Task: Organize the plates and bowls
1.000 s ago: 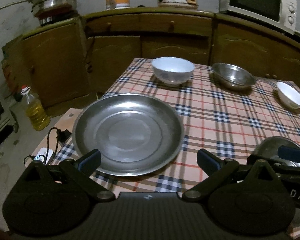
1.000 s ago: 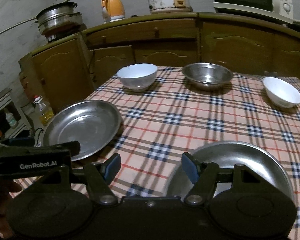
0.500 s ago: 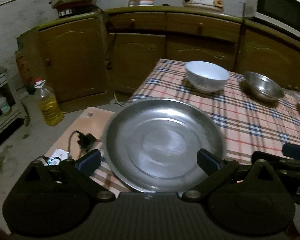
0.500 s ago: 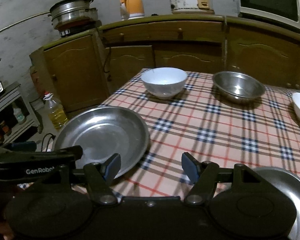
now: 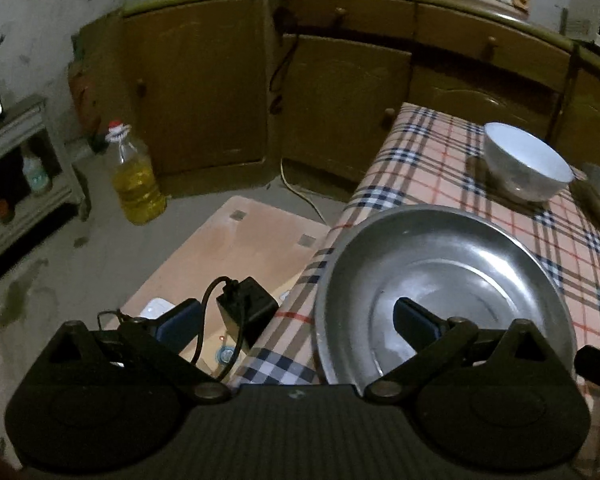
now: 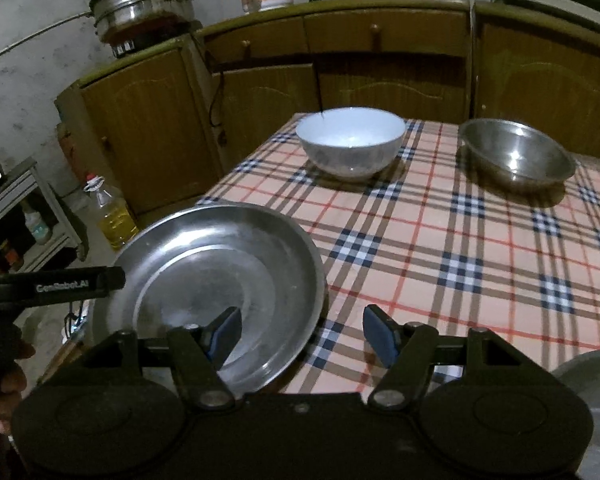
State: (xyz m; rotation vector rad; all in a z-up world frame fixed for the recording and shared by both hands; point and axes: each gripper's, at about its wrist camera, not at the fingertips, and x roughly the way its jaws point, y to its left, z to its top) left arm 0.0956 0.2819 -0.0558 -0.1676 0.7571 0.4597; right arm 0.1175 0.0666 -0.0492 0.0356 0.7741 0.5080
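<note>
Both views swung left; steel plate [image 5: 440, 280] shiny, apparently empty.

Right gripper [image 6: 300, 334] jaws stand wide apart, nothing between the pads. Steel plate [image 6: 208, 280] lies ahead-left, at the corner of the checked tablecloth [image 6: 440, 248]; the left pad overlaps its near rim in view, contact unclear. Left gripper [image 6: 52, 286] enters at far left, beside the plate. White bowl [image 6: 350, 142] further ahead; steel bowl [image 6: 516, 154] ahead-right.
</note>
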